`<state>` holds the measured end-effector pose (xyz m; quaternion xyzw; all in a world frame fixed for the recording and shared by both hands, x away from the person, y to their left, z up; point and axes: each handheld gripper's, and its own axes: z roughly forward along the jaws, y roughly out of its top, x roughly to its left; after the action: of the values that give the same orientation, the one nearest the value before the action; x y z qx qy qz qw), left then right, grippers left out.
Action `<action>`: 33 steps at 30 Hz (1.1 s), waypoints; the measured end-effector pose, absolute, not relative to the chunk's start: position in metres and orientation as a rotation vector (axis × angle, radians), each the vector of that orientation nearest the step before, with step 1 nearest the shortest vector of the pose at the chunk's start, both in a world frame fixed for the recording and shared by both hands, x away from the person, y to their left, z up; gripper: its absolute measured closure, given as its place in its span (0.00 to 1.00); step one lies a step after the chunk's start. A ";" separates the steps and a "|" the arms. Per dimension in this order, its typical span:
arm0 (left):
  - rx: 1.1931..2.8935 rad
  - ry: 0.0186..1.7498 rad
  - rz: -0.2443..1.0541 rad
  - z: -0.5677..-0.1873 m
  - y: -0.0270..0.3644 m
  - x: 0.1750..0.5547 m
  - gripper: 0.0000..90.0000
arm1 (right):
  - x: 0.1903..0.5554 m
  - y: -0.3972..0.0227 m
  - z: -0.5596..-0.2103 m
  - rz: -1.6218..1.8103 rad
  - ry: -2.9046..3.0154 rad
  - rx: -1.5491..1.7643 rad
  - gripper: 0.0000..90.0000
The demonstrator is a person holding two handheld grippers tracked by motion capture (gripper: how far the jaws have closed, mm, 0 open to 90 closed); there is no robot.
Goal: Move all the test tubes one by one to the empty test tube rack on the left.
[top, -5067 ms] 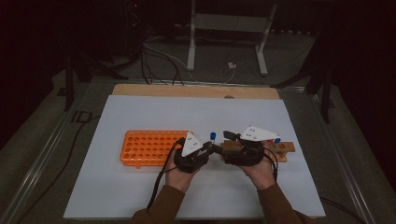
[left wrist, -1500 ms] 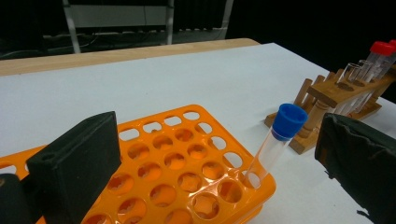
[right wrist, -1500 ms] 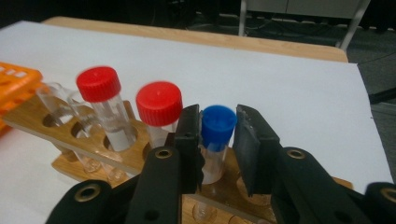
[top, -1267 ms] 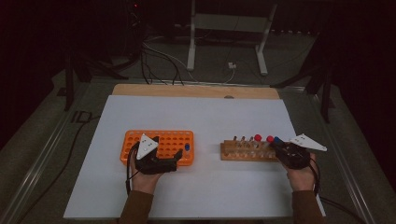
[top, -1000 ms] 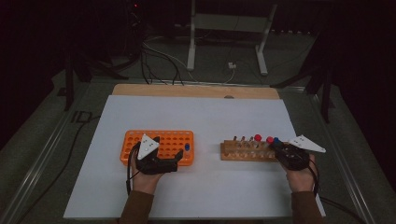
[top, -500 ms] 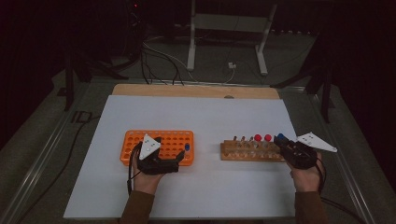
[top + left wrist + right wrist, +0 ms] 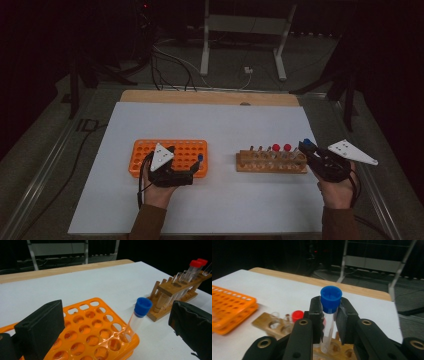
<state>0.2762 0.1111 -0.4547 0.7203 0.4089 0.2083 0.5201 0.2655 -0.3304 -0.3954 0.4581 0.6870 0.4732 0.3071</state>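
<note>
orange rack (image 7: 170, 152) on white sheet (image 7: 210, 125), round holes in a grid pattern. clear tube (image 7: 133, 321) with blue cap (image 7: 143, 305) at the rack's corner. black left gripper (image 7: 192, 167) over the rack's near edge, with pale grey plate (image 7: 161, 156) dotted with small dark spots. right of the rack, light brown wooden stand (image 7: 272, 162) with clear tubes, two with red caps (image 7: 281, 148). past the stand, black right gripper (image 7: 306, 147) with white dotted plate (image 7: 352, 151); between its black jaws a clear tube (image 7: 329, 327) with blue cap (image 7: 331, 296). tan wooden tabletop edge (image 7: 210, 97) beyond the sheet. brown sleeves (image 7: 147, 222) near the rack. dark surroundings, pale grey frame (image 7: 245, 25) behind.
</note>
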 end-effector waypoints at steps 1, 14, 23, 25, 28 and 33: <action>1.729 0.977 0.503 -0.454 0.110 0.276 0.01 | 0.265 -0.329 -0.394 1.259 1.828 1.211 0.85; 1.770 0.779 0.559 -0.427 0.063 0.254 0.02 | 0.263 -0.282 -0.399 1.327 1.989 1.109 0.85; 1.832 0.696 0.475 -0.434 0.015 0.258 0.04 | 0.261 -0.251 -0.405 1.375 2.076 1.044 0.85; 1.852 0.692 0.459 -0.438 0.006 0.262 0.04 | 0.260 -0.245 -0.407 1.385 2.097 1.033 0.85; 1.870 0.697 0.418 -0.444 -0.005 0.267 0.04 | 0.260 -0.238 -0.409 1.397 2.119 1.022 0.85; 1.877 0.703 0.380 -0.450 -0.016 0.271 0.09 | 0.260 -0.231 -0.411 1.434 2.140 1.014 0.85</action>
<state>0.2706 -0.0155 -0.4500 0.7841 0.2936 0.1589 0.5232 0.2596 -0.2314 -0.4105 0.3600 0.7595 0.5091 0.1855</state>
